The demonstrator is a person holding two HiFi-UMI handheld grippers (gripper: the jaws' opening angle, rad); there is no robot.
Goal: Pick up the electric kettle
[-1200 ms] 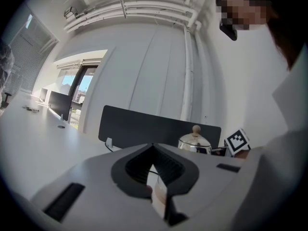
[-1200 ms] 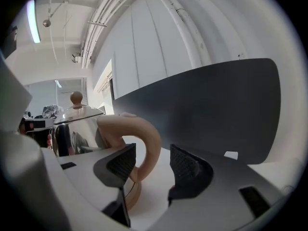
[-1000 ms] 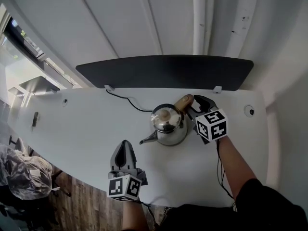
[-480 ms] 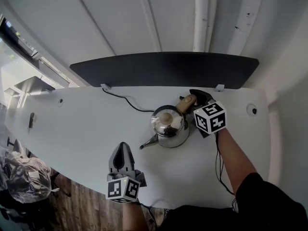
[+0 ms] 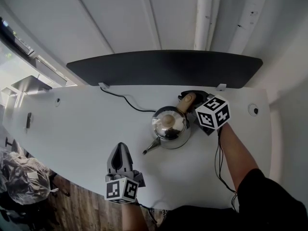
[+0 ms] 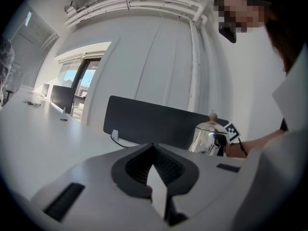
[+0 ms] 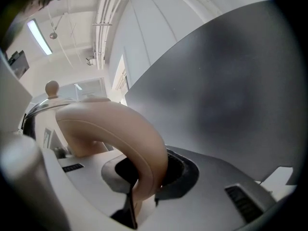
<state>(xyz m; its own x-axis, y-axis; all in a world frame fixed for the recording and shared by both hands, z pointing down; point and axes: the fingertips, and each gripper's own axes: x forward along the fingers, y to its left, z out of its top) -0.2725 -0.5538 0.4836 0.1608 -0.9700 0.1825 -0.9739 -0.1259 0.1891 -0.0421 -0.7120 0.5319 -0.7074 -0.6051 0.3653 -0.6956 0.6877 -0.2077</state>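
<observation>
A shiny steel electric kettle (image 5: 169, 126) with a wooden knob and a light wooden handle (image 5: 186, 101) stands on the white table (image 5: 72, 129), its spout pointing to the front left. My right gripper (image 5: 190, 99) reaches the handle from the right; its jaws are closing and the pads press on both sides of the handle (image 7: 120, 129). Behind the handle the kettle's lid knob (image 7: 52, 87) shows. My left gripper (image 5: 120, 152) hovers near the table's front edge, left of the spout, shut and holding nothing. From there the kettle (image 6: 208, 138) shows ahead to the right.
A dark divider panel (image 5: 163, 69) runs along the table's far edge. A black cable (image 5: 126, 100) lies between it and the kettle. A round grommet (image 5: 252, 109) sits at the far right. The wooden floor (image 5: 86, 201) shows below the front edge.
My right gripper has slid along the wooden handle and its jaws have come together on it. The left gripper has dropped a little toward the table's front edge.
</observation>
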